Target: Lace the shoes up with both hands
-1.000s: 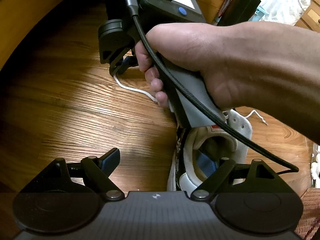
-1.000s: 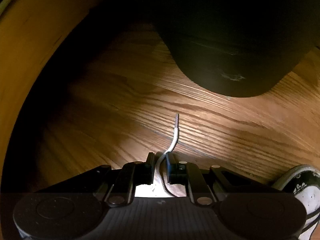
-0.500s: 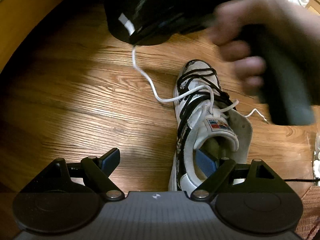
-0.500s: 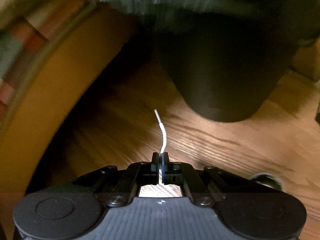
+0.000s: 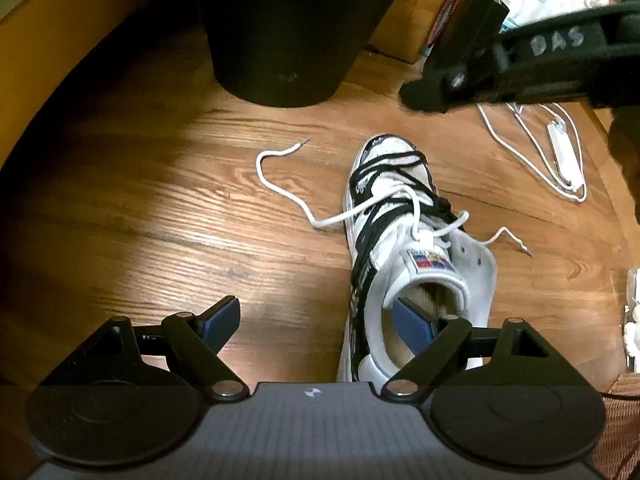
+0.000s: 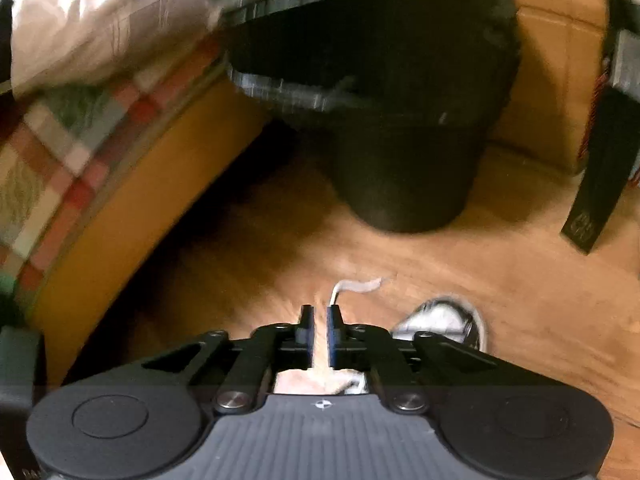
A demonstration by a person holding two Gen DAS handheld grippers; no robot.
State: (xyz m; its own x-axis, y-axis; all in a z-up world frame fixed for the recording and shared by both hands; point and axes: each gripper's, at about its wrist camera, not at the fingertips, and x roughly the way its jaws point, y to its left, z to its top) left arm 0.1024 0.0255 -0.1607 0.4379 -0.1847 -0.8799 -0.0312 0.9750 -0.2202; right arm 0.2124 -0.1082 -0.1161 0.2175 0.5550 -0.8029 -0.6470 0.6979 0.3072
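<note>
The white and black shoe (image 5: pixel 404 240) lies on the wooden floor (image 5: pixel 160 208), with its toe pointing away from the left camera and its opening near the bottom of that view. The white lace (image 5: pixel 288 194) comes out from the left side of the shoe and curls loose over the floor, its tip free and touching nothing else. A second short lace end (image 5: pixel 508 238) lies on the floor at the right side of the shoe.

The left hand-held gripper (image 5: pixel 320 320) stands wide apart and holds nothing; its right finger (image 5: pixel 412 324) is over the shoe opening, and its left finger is over bare floor.

The right hand-held gripper (image 6: pixel 319 336) has its jaws opening, with a narrow gap between them and nothing in the gap. In its blurred view the lace lies on the floor just past the right finger, and the toe of the shoe shows to the right. A black bin (image 5: pixel 288 32) stands on the floor behind the shoe, and a white cable (image 5: pixel 536 152) lies to the right.
</note>
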